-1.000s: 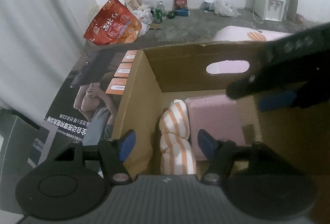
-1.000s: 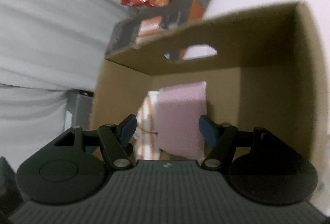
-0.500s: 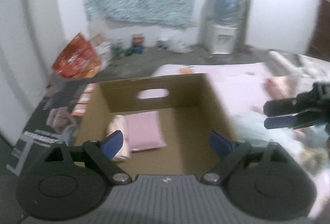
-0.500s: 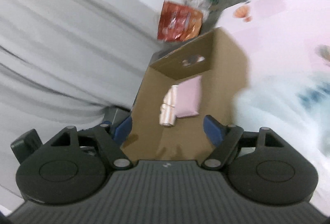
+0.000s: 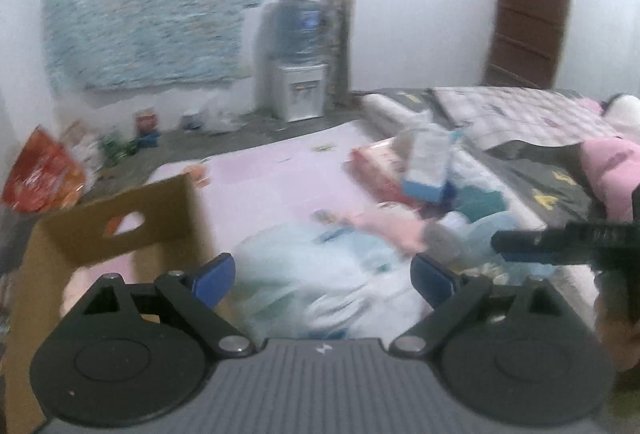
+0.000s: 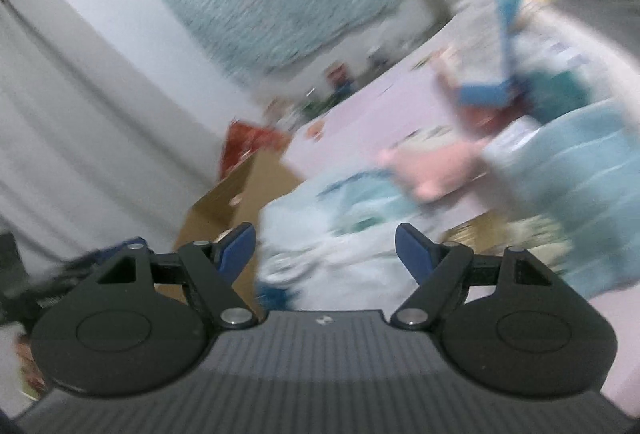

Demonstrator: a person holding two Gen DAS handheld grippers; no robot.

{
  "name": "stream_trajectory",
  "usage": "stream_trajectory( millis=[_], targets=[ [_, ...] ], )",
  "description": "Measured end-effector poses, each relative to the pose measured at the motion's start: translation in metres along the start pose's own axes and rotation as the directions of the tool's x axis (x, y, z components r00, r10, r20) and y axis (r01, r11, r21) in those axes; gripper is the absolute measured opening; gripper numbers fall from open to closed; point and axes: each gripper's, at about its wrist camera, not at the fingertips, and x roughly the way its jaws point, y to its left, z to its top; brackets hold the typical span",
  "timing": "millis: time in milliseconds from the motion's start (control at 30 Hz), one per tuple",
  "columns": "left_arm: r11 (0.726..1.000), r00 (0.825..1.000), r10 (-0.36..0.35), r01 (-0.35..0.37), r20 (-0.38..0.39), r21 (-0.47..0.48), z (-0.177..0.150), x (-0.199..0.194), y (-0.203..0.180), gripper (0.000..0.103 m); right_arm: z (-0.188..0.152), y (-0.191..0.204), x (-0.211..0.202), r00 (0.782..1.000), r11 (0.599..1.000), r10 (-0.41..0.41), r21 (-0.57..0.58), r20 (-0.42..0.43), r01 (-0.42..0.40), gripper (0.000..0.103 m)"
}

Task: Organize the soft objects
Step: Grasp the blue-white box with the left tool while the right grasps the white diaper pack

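The open cardboard box (image 5: 120, 226) stands at the left on the pink mat (image 5: 280, 186). A crumpled pale blue and white cloth (image 5: 320, 274) lies just right of it, ahead of my left gripper (image 5: 322, 274), whose jaws are opening with nothing gripped. A pink soft item (image 5: 384, 226) lies beyond the cloth. My right gripper (image 5: 500, 249) reaches in from the right edge. In the right wrist view, my right gripper (image 6: 326, 248) is open over the same cloth (image 6: 340, 246). The pink item (image 6: 436, 170) and a light blue folded cloth (image 6: 568, 194) lie ahead, the box (image 6: 240, 194) at the left. Both views are blurred.
Cartons and packets (image 5: 428, 162) are piled behind the soft things, with a pink cushion (image 5: 612, 170) at the far right. A water dispenser (image 5: 298, 74), a red bag (image 5: 40, 178) and a brown door (image 5: 528, 6) stand along the far wall. A white curtain (image 6: 60, 114) hangs at the left.
Both grippers have come up out of the box and swung right toward the pile on the mat. Their jaws stand wider than before. The pink and striped towels stayed in the box.
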Motion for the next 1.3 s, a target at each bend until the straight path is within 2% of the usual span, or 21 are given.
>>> stream_trajectory(
  millis=[100, 167, 267, 467, 633, 733, 900, 967, 1067, 1200, 1300],
  targets=[
    [0.998, 0.999, -0.027, 0.026, 0.016, 0.053, 0.022, 0.024, -0.030, 0.096, 0.002, -0.016, -0.013, 0.996, 0.997, -0.065, -0.031, 0.064, 0.067, 0.077],
    [0.994, 0.998, -0.056, 0.054, 0.018, 0.094, 0.038, 0.044, -0.048, 0.100, 0.007, -0.026, -0.016, 0.992, 0.995, -0.086, -0.046, 0.097, 0.091, 0.077],
    [0.991, 0.998, -0.068, 0.066, 0.016, 0.115, 0.062, 0.084, -0.072, 0.100, 0.014, -0.036, -0.019, 0.982, 0.988, -0.124, -0.076, 0.142, 0.135, 0.077],
    [0.971, 0.993, -0.102, 0.114, -0.064, 0.211, 0.100, 0.179, -0.115, 0.102, 0.038, -0.062, -0.012, 0.957, 0.967, -0.202, -0.114, 0.210, 0.229, 0.077],
    [0.959, 0.981, -0.126, 0.158, -0.145, 0.235, 0.112, 0.247, -0.134, 0.102, 0.065, -0.089, 0.006, 0.927, 0.936, -0.278, -0.143, 0.251, 0.320, 0.077],
    [0.955, 0.978, -0.125, 0.165, -0.169, 0.248, 0.116, 0.279, -0.142, 0.102, 0.084, -0.103, 0.028, 0.924, 0.916, -0.310, -0.188, 0.226, 0.354, 0.077],
    [0.957, 0.968, -0.134, 0.182, -0.213, 0.224, 0.122, 0.320, -0.149, 0.102, 0.110, -0.118, 0.071, 0.930, 0.883, -0.343, -0.291, 0.134, 0.367, 0.077],
    [0.960, 0.967, -0.130, 0.178, -0.218, 0.217, 0.124, 0.333, -0.151, 0.102, 0.117, -0.122, 0.086, 0.940, 0.883, -0.332, -0.324, 0.084, 0.341, 0.077],
    [0.964, 0.962, -0.126, 0.176, -0.243, 0.197, 0.127, 0.349, -0.151, 0.102, 0.122, -0.126, 0.102, 0.943, 0.884, -0.333, -0.342, 0.016, 0.318, 0.076],
    [0.969, 0.955, -0.106, 0.161, -0.275, 0.186, 0.127, 0.362, -0.152, 0.101, 0.124, -0.131, 0.118, 0.940, 0.887, -0.334, -0.360, -0.068, 0.289, 0.069],
    [0.972, 0.949, -0.120, 0.172, -0.291, 0.161, 0.127, 0.366, -0.150, 0.095, 0.129, -0.136, 0.128, 0.933, 0.885, -0.340, -0.375, -0.117, 0.275, 0.065]
  ],
)
